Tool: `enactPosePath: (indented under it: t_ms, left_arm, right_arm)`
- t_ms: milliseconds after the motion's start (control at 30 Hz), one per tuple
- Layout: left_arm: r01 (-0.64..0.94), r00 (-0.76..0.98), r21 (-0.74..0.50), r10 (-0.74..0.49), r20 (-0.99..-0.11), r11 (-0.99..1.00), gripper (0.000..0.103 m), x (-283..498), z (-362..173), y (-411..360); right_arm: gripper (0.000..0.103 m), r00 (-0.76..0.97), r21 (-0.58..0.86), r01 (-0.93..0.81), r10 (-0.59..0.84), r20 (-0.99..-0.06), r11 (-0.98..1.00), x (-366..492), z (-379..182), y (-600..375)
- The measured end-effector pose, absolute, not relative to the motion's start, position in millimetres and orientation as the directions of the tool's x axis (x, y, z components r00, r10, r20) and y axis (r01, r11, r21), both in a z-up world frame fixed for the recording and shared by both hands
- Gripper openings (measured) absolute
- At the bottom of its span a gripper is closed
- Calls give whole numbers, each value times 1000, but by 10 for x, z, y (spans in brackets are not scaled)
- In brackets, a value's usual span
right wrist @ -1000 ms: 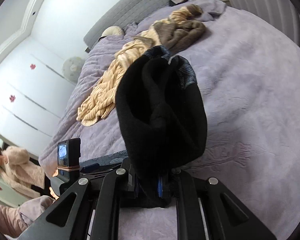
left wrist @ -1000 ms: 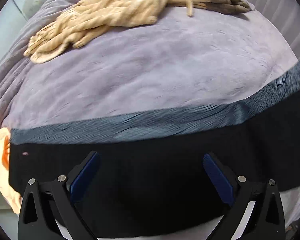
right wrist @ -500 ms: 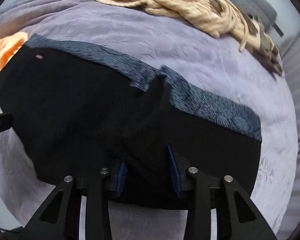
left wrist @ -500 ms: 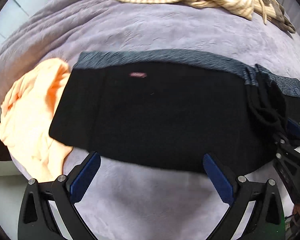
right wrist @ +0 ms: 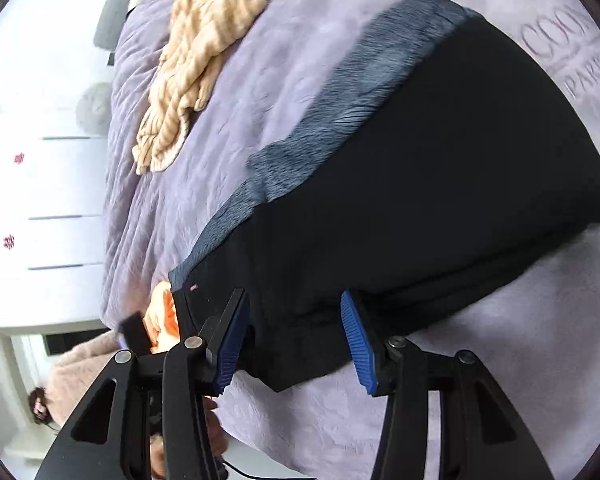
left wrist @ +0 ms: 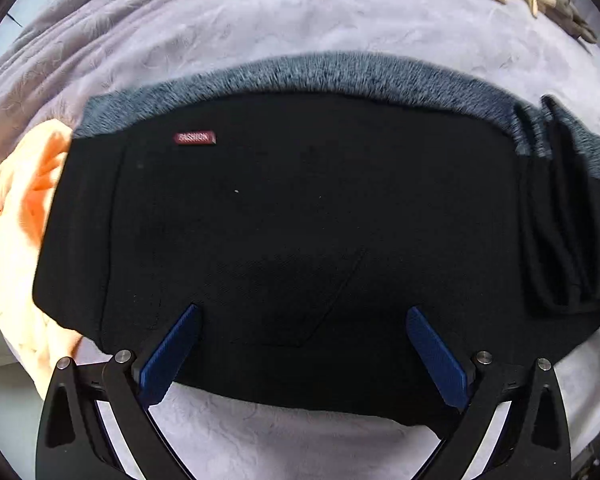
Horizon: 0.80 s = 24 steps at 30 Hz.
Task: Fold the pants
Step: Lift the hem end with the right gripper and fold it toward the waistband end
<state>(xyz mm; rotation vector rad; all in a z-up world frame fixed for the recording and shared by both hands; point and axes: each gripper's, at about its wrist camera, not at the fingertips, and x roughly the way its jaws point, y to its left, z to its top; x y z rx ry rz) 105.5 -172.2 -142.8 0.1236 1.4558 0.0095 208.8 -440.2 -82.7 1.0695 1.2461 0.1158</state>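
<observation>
The black pants (left wrist: 300,208) lie folded flat across the lilac bed cover (left wrist: 260,28). A grey fleecy lining strip (left wrist: 340,74) shows along their far edge, and a small red label (left wrist: 195,138) sits near the left end. Bunched black folds (left wrist: 560,220) stand up at the right end. My left gripper (left wrist: 302,310) points down over the near part of the pants, wide open and holding nothing. In the right wrist view the pants (right wrist: 440,184) stretch away to the right. My right gripper (right wrist: 292,294) is opening over their near edge; cloth lies between the pads, which do not press on it.
An orange garment (left wrist: 16,240) lies under the left end of the pants at the bed's edge. A beige striped garment (right wrist: 196,52) lies farther up the bed. A person in a fuzzy pink sleeve (right wrist: 80,368) and white cupboard doors (right wrist: 40,184) are beyond the bed.
The right gripper held a bunch of black cloth up, brought it down onto the pants and has let it go. The left gripper moved over the pants and closer to them.
</observation>
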Motion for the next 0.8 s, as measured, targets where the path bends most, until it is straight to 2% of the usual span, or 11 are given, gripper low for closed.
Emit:
enactPosePath:
  t_ms: [333, 500, 800]
  left_arm:
    - [87, 123, 95, 83, -989, 992, 103, 1080, -1477, -1777]
    - [87, 123, 95, 84, -989, 992, 103, 1034, -1443, -1776]
    - [96, 117, 98, 86, -989, 991, 103, 1079, -1471, -1774]
  right_arm:
    - [52, 411, 707, 583, 605, -682, 401, 1978, -1089, -4436]
    - [52, 435, 721, 567, 599, -673, 398, 1874, -1065, -4460]
    - [53, 528, 762, 601, 595, -606, 243, 1742, -1278, -4593]
